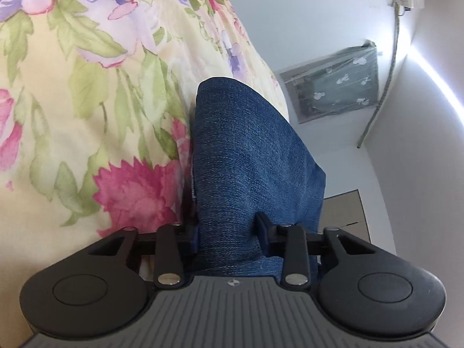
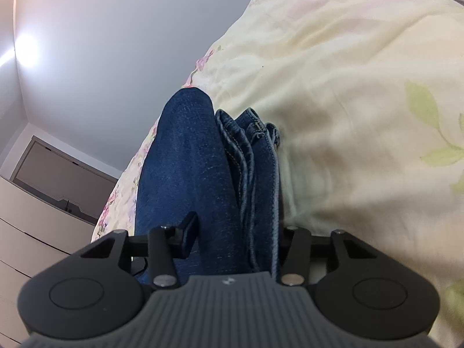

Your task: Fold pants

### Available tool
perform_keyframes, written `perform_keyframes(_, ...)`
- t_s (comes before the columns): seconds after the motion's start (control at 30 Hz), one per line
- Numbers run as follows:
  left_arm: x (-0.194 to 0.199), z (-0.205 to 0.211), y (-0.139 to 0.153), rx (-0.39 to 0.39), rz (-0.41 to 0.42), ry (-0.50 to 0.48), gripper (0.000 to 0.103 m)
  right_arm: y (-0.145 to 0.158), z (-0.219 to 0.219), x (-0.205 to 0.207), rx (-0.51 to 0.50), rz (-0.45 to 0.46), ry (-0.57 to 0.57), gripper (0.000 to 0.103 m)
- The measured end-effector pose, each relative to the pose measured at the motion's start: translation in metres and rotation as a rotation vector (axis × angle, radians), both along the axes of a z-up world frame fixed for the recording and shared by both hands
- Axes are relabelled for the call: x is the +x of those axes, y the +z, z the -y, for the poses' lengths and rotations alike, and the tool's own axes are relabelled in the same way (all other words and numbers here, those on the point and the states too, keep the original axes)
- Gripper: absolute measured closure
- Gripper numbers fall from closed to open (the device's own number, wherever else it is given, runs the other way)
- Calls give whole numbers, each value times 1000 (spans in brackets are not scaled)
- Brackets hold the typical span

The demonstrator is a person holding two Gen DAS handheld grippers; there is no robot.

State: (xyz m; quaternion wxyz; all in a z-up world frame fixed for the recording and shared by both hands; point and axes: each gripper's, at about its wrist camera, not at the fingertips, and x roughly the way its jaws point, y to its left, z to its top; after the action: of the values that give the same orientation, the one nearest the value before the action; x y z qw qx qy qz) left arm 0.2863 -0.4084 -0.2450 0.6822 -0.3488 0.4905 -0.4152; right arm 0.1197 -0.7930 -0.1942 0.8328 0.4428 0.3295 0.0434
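On the floral bedspread [image 1: 87,116], which fills the left part of the left wrist view, lies one pair of blue denim pants [image 1: 249,159]. The left gripper [image 1: 230,232] has its two fingers narrowed onto a thick fold of this denim: one dark pad presses each side of the bundle, and the cloth bulges up between them. The fold rises away from the gripper and ends in a rounded edge against the bedspread. To the right of the pants stand a white wall, one dark covered panel [image 1: 333,87] mounted on it, one cable [image 1: 385,69] running down the corner, and one cardboard box [image 1: 345,211] just behind the denim.

In the right wrist view, one pale chest of drawers [image 2: 26,226] stands at the far left, under a dark framed panel [image 2: 58,174]. The right gripper [image 2: 232,232] is likewise pinching the pants [image 2: 185,168]: its left finger [image 2: 188,232] shows pressed against the smooth outer fold, while the right finger is hidden behind the cloth. Within the grip, several stacked layers are visible, including the waistband [image 2: 255,133] with stitched seams and one metal button, lying just beside the smooth fold. To the right, the bedspread [image 2: 348,101] touches the denim layers and fills the remainder of the view.
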Motion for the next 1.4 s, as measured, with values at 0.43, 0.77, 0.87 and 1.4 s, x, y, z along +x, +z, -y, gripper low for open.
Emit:
perform_keyframes(0.43, 13, 15, -7, 39, -23, -55, 58, -8, 1, 1, 20, -12, -5, 55)
perform_keyframes(0.77, 3, 7, 10, 2, -5, -34, 71, 14, -16, -2, -29, -19, -74, 61)
perform_keyframes(0.87, 2, 0, 23, -4, 14, -36, 72, 25, -24, -6, -50, -14, -90, 65)
perform_keyframes(1.4, -1, -234, 89, 138, 136, 120, 72, 66, -219, 12, 37, 59, 56, 69)
